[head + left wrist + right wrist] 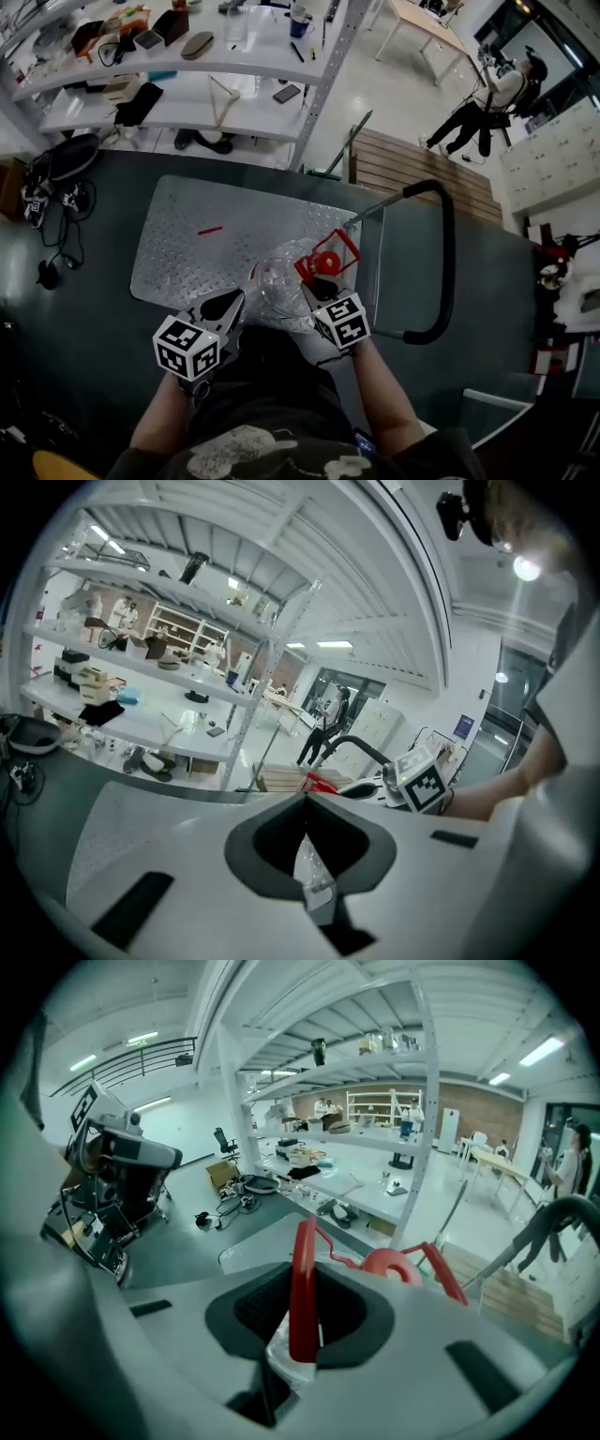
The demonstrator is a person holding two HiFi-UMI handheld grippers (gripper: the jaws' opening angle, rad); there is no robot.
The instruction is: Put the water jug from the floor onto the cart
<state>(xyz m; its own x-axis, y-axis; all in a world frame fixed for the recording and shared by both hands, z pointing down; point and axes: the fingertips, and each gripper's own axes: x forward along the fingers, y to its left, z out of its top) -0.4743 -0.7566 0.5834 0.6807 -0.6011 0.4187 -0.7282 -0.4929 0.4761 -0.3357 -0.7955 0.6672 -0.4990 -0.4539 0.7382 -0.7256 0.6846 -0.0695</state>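
The clear water jug (279,287) with a red cap (329,263) hangs over the near edge of the cart's metal deck (216,253). My right gripper (314,289) is shut on the jug's red carry handle (302,1288), which stands upright between the jaws. The red cap (394,1265) shows just beyond. My left gripper (236,305) is at the jug's left side, its jaws closed on a thin fold of the jug's clear plastic (309,869). The jug's lower body is hidden behind both grippers.
The cart's black push handle (445,262) curves up on the right. A small red stick (210,230) lies on the deck. White shelving (187,84) stands beyond the cart, a wooden pallet (422,169) beside it. A person (483,108) stands far off.
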